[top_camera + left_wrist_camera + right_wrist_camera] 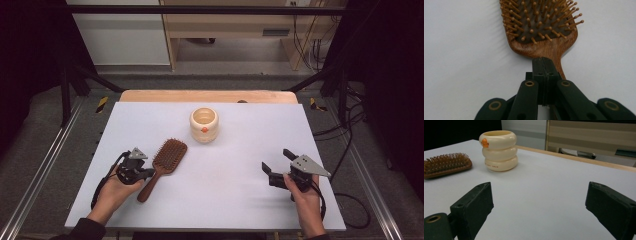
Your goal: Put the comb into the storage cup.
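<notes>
Two risks: the left hand-held gripper (pixel 543 61), clenched over the wooden paddle hairbrush (pixel 541 27) neck, may slip; right hand-held gripper (pixel 537 207) released.

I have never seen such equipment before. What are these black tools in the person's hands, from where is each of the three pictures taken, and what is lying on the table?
There is no robot here. A person holds a hand tool in each hand, each ending in two black jaws, like tongs.

The high view looks down on the white table from above the person's side. It shows the left tongs and the right tongs. The other two pictures come from small cameras riding on the tongs, looking along their jaws.

Two things lie on the table: a wooden hairbrush, bristles up, and a cream cup shaped like stacked rings, with a small orange mark.

In the left gripper view the left tongs have their jaws pressed together at the neck of the brush handle; whether they pinch it is hard to tell. The right tongs are wide open and hold nothing.
</notes>
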Tool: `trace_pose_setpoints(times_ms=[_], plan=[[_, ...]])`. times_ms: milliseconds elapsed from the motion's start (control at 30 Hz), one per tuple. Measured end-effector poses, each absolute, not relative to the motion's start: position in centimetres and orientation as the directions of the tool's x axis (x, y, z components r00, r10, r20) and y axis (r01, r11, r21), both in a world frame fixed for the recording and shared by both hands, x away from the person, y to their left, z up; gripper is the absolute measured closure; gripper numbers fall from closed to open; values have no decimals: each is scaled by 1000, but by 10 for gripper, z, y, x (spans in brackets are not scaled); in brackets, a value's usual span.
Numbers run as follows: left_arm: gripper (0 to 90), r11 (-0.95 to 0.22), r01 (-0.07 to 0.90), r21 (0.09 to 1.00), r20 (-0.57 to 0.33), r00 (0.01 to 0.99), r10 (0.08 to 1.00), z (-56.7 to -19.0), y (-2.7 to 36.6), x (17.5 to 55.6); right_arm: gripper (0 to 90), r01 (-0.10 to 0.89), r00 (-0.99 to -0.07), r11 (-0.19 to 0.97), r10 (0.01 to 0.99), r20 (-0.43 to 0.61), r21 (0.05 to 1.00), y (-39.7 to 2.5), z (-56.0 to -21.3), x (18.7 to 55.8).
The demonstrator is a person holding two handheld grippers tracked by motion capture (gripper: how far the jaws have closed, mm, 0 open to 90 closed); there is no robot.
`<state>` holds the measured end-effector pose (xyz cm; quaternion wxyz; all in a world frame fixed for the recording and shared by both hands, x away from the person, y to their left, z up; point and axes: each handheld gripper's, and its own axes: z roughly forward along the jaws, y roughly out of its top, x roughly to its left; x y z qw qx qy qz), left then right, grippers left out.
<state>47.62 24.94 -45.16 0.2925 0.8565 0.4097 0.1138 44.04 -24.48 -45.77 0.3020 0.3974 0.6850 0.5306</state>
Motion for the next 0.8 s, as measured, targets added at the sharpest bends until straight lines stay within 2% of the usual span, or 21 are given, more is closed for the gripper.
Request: trace_pose_setpoints(times_ms=[100, 133, 167, 200, 300, 333, 367, 400, 433, 500, 533, 633, 800], plan=[[868, -481, 644, 595, -42, 623, 781, -447, 247, 475, 77, 223, -502, 118, 865, 10, 968, -245, -458, 440], [838, -480, 645, 594, -36, 618, 786, -446, 247, 474, 76, 222, -502, 116, 865, 12, 968, -245, -457, 440], [754, -483, 646, 591, -27, 614, 789, -444, 246, 474, 76, 218, -505, 118, 863, 9, 969, -245, -457, 441], [754, -477, 652, 590, -24, 605, 796, -442, 244, 473, 76, 218, -505, 118, 863, 9, 969, -245, -457, 441], [533, -466, 660, 589, 3, 574, 819, -436, 240, 472, 76, 214, -509, 118, 861, 7, 970, -245, -456, 441], [533, -457, 670, 586, 9, 558, 830, -434, 238, 472, 77, 213, -511, 115, 860, 11, 970, -244, -456, 440], [385, -442, 687, 576, 6, 537, 843, -431, 235, 472, 76, 210, -514, 115, 858, 10, 971, -244, -455, 441], [333, -442, 687, 576, 6, 537, 843, -431, 235, 472, 77, 209, -514, 116, 857, 9, 971, -245, -455, 441], [333, -434, 696, 572, 2, 528, 849, -431, 233, 473, 77, 209, -514, 116, 857, 9, 971, -245, -455, 441], [192, -432, 714, 551, 0, 518, 855, -430, 229, 474, 76, 208, -516, 115, 856, 9, 971, -245, -455, 441], [152, -435, 719, 542, 5, 515, 857, -430, 227, 475, 76, 207, -517, 116, 856, 8, 972, -245, -455, 441], [84, -443, 736, 512, -2, 517, 856, -432, 219, 479, 76, 206, -520, 118, 854, 7, 971, -245, -455, 440], [80, -463, 742, 484, -3, 531, 847, -434, 214, 482, 75, 205, -520, 121, 854, 3, 971, -245, -455, 440]])
